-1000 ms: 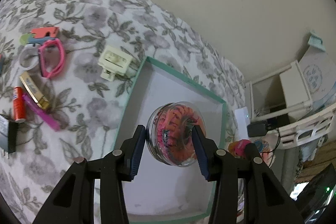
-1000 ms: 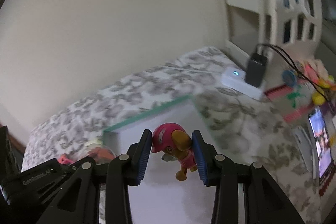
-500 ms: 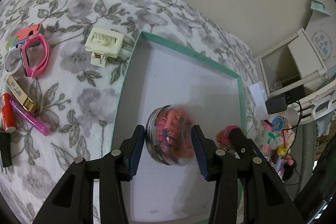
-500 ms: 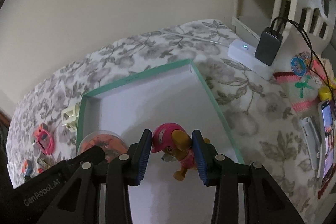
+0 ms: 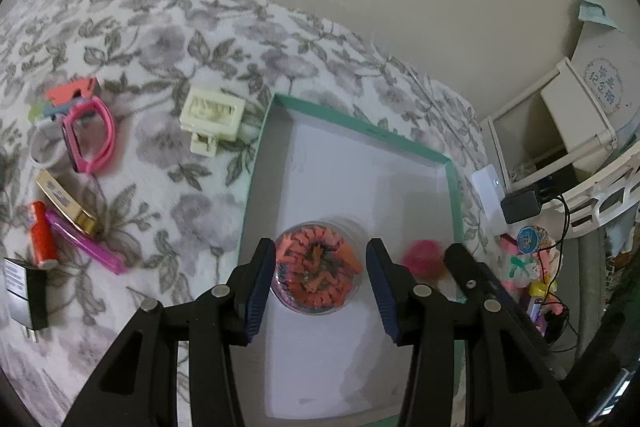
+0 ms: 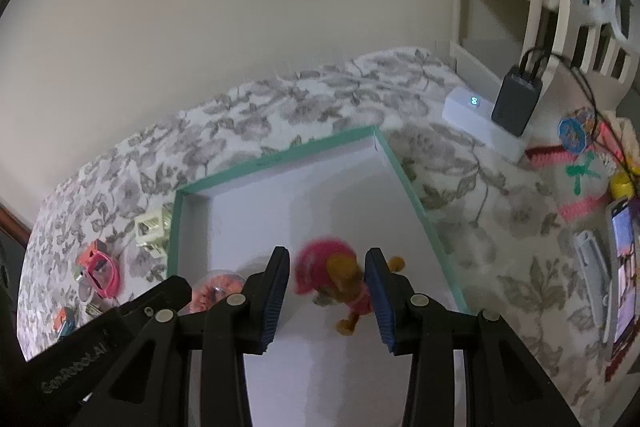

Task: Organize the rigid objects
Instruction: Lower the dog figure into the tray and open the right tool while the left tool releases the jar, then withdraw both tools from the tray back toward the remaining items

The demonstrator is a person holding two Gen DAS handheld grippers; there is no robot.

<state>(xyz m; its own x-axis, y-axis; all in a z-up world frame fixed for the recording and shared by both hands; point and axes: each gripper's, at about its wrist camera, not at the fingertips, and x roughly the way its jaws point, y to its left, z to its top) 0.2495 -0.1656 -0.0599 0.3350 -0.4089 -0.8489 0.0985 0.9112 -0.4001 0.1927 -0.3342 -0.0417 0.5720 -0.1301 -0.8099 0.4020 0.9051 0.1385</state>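
Note:
A teal-rimmed tray (image 5: 360, 131) with a white floor lies on the floral cloth; it also shows in the right wrist view (image 6: 280, 159). A round clear case of orange and pink bits (image 5: 318, 274) lies flat on the tray floor between the open jaws of my left gripper (image 5: 320, 285), not touched by them. A pink-helmeted toy pup (image 6: 340, 279) lies on the tray floor between the open jaws of my right gripper (image 6: 326, 297). The pup's pink helmet (image 5: 424, 259) shows in the left wrist view. The case (image 6: 218, 287) shows in the right wrist view.
Left of the tray lie a cream clip (image 5: 212, 117), pink glasses (image 5: 90, 139), a gold bar (image 5: 66, 201), a magenta pen (image 5: 84, 241), a red tube (image 5: 42, 237) and a black block (image 5: 24, 293). Right of it are a white charger box (image 6: 476, 115), cables and a phone (image 6: 622, 267).
Both grippers came down over the tray and opened. The round case now lies flat on the tray floor and the toy pup lies loose between the right jaws.

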